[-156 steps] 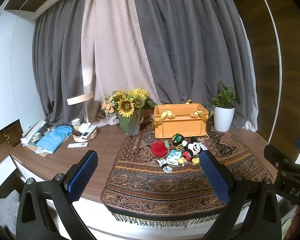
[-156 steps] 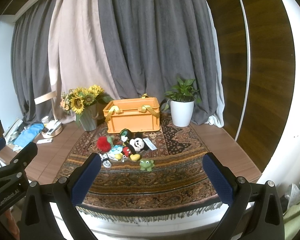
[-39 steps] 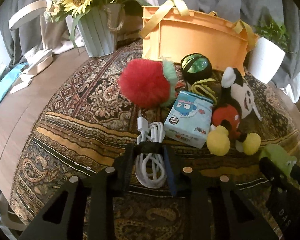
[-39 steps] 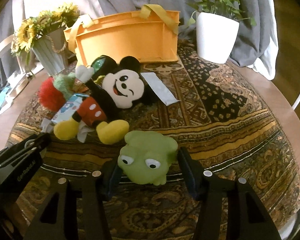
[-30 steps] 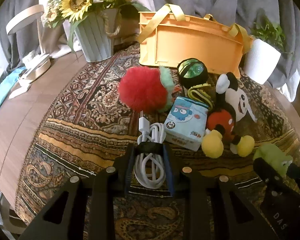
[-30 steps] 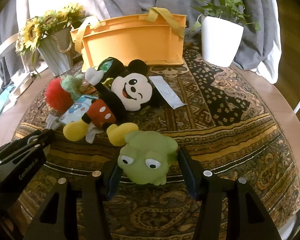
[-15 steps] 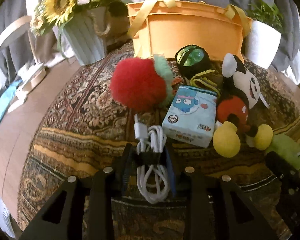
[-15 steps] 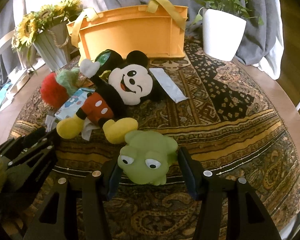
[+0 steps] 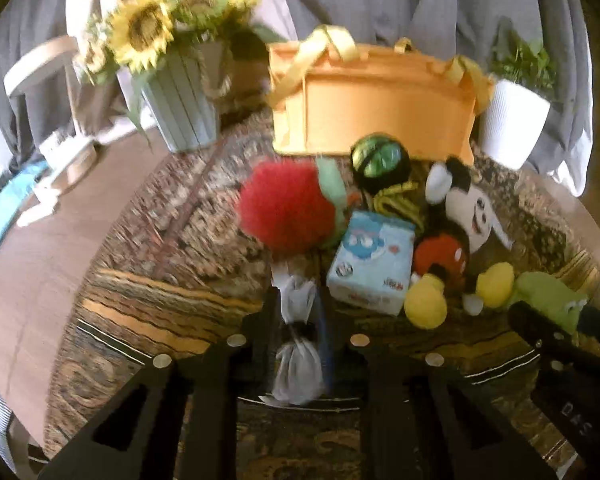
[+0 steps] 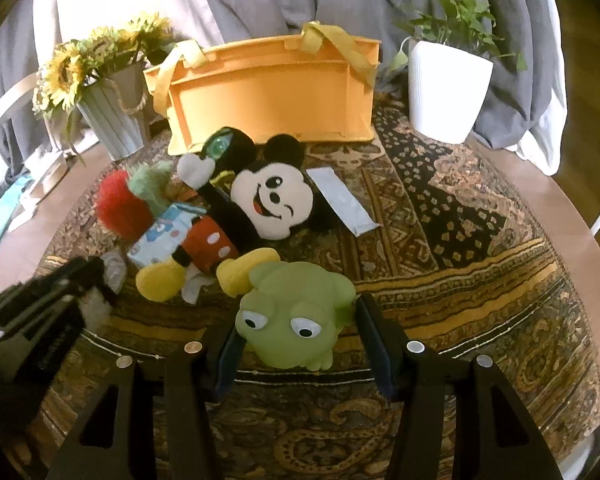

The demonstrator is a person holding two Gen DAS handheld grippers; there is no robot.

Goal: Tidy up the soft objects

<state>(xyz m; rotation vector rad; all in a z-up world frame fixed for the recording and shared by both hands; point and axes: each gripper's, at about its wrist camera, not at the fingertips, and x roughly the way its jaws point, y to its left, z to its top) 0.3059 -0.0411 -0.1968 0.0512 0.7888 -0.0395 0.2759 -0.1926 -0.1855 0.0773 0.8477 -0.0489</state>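
Right now my right gripper [image 10: 296, 354] is squeezed onto the soft green frog toy [image 10: 296, 316], one finger on each side of its head. The frog looks squishy and light, so it should not slip if I hold it by the fat middle, but I think it could pop out if I pinch too hard.

My left gripper [image 9: 300, 340] is closed on the white bundled charging cable [image 9: 298, 336]. That view is blurry, so I cannot tell how tight the hold is. The cable is bendy and floppy, and I judge the best place to hold it is at the dark band round its middle, so the loops stay together.

Both things are low over the patterned brown and gold rug [image 10: 480, 280], near its front edge. Behind them lie the black, red and yellow mouse plush doll [image 10: 252, 216], the fluffy red ball [image 9: 286, 212] and the light blue tissue pack [image 9: 372, 264]. The mouse's yellow foot is touching the frog.

The orange plastic crate with yellow straps [image 10: 268, 96] stands at the back of the rug. I think the soft toys should go in there.
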